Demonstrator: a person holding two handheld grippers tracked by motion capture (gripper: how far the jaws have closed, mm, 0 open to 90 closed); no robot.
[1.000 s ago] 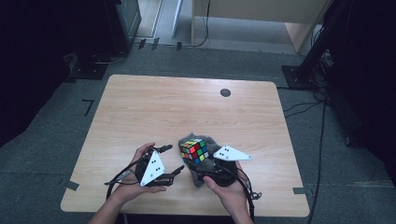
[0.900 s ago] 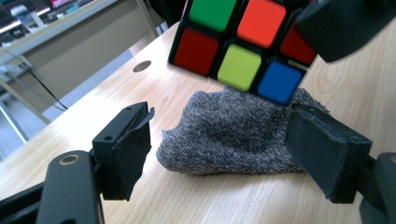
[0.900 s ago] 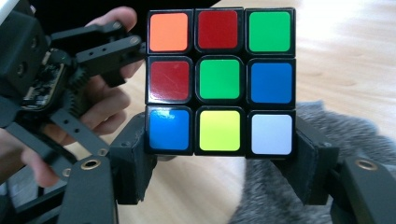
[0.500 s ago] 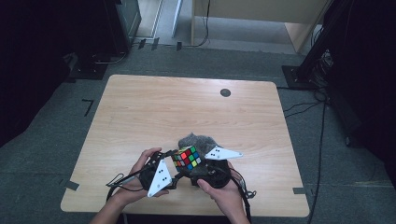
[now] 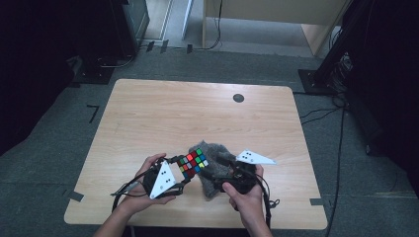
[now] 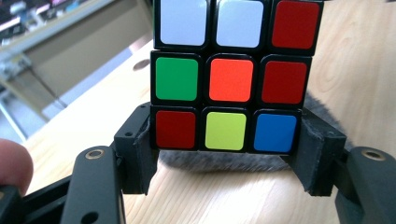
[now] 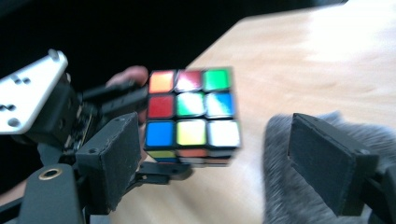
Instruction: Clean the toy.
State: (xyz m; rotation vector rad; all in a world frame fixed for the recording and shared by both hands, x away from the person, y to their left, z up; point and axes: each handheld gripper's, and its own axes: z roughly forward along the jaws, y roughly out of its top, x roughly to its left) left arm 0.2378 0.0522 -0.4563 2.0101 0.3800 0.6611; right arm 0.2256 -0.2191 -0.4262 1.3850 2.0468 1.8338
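**Trainee:** Where do things stand with the scrambled, multicoloured puzzle cube [image 6: 227, 74]?

**Coach:** Your left gripper [image 6: 227, 154] has it. Its jaws have just been closing and now clamp the cube's bottom layer from both sides, holding it above the fuzzy grey cloth [image 5: 210, 170] on the pale wooden table [image 5: 148, 118], near your edge. Your right gripper [image 7: 224, 163] has just been opening its jaws; they stand wide, with nothing pressed between them, and the cube sits a little beyond them in the right gripper view.

**Trainee:** So the left does the holding?

**Coach:** That's how I read it. Keep your left hand steady and level so the lower layer stays seated square in the pads. If you mean to turn a layer, bring your right gripper in straight over the upper layers, centre them between the pads, and close only once both pads face flat stickers. Don't catch the cloth, and don't twist until the grip feels even.
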